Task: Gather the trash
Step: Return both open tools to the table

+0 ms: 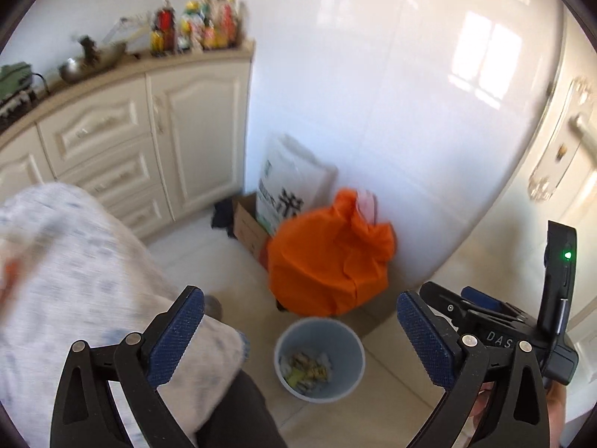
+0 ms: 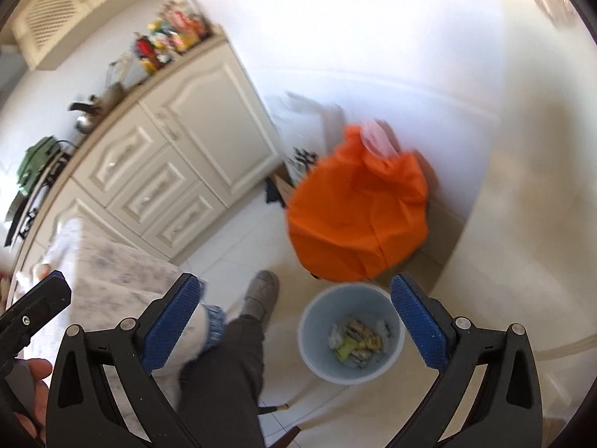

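1. Blue-padded jaws of the left hand-held gripper point(image 1: 300, 332) stood wide apart with nothing between them.
2. Likewise, the right hand-held gripper point(image 2: 294, 326) had its jaws spread wide and empty.
3. Below and between both sets of jaws, a pale blue bin point(image 2: 350, 332) stood on the tiled floor point(image 1: 209, 257), well clear of the pads.
4. Crumpled trash point(image 2: 356, 339) lay inside the bin: white paper and yellowish wrappers.
5. Just behind the bin, an orange bag point(image 1: 328, 261) sat against the white wall point(image 1: 373, 74).
6. A person's trouser leg point(image 2: 224, 366) and grey shoe point(image 2: 261, 293) stood left of the bin.
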Available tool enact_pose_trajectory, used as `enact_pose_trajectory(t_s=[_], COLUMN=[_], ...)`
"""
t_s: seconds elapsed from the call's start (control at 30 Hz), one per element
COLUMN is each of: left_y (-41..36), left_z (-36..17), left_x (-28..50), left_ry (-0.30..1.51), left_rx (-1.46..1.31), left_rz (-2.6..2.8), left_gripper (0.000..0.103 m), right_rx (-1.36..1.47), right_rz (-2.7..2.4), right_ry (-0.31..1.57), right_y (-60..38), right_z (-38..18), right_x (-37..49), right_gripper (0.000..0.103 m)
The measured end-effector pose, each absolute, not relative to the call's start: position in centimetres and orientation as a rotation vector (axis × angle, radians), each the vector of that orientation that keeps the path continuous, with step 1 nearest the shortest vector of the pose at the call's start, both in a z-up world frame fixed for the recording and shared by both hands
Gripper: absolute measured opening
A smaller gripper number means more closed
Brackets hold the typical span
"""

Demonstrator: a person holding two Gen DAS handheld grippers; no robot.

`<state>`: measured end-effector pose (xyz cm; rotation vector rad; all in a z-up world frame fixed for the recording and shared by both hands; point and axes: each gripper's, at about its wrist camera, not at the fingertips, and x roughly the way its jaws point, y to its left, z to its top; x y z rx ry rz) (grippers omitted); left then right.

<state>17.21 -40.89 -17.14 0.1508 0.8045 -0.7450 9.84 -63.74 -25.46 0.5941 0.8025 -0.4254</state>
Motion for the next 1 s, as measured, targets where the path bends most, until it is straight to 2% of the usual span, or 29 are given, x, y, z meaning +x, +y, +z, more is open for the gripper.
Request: enact_pose_trajectory(t_s=[0.17,0.4,0.67,1.0], left_y=[-32.9,-22.5,-11.6,-3.5], left_z=[-12.5,-9.0,-7.4,-8.7], left_x=[15.0,11.2,6.3,3.2], left_ry=[0.699,0.552,0.438,0.415], left_rx=[0.087,0.046,0.006,-0.057], left_rz=[-0.707,-0.588,-0.447,-0.261], left_gripper=[0.102,0.102,0.102,0.102], right_rx=[0.516,0.439,0.378,0.302], right_rz=[-0.331,-0.163,-0.014,0.134], right_ry=[0.738,0.678,0.652,0.666], right_y=[-59.5,-52.3,-43.4,-33.1], right_z=[-20.5,-15.7,-12.7,-11.4], right_x=[12.0,14.9,17.7,20.3], right_gripper=[0.103,0.103,0.103,0.103])
